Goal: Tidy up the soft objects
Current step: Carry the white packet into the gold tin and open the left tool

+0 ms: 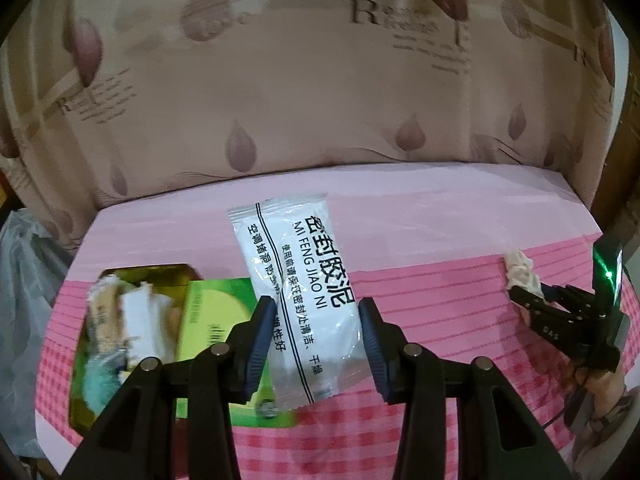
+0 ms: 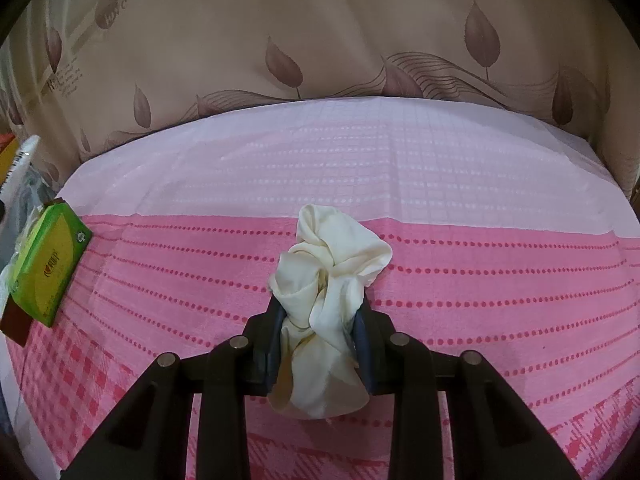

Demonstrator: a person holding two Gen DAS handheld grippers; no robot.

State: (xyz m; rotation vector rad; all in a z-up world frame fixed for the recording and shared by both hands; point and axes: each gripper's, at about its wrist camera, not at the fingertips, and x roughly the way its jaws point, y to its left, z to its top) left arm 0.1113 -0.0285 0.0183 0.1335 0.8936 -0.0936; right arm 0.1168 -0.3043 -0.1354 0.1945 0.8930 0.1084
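Note:
My left gripper [image 1: 316, 312] is shut on a white plastic sachet with black Chinese print [image 1: 298, 280], held above the pink cloth and partly over a green box [image 1: 216, 312]. My right gripper [image 2: 320, 320] is shut on a crumpled cream cloth [image 2: 332, 272] that bulges out past the fingertips, just above the pink table cloth [image 2: 480, 280]. The right gripper [image 1: 532, 300] also shows at the right in the left wrist view, with the cream cloth [image 1: 520, 270] in it.
A dark tray [image 1: 132, 320] at the left holds several small packets and a teal fluffy item. The green box [image 2: 52, 268] lies at the table's left edge. A patterned beige curtain [image 1: 320, 80] hangs behind the table. A grey plastic bag [image 1: 24, 280] sits left of the table.

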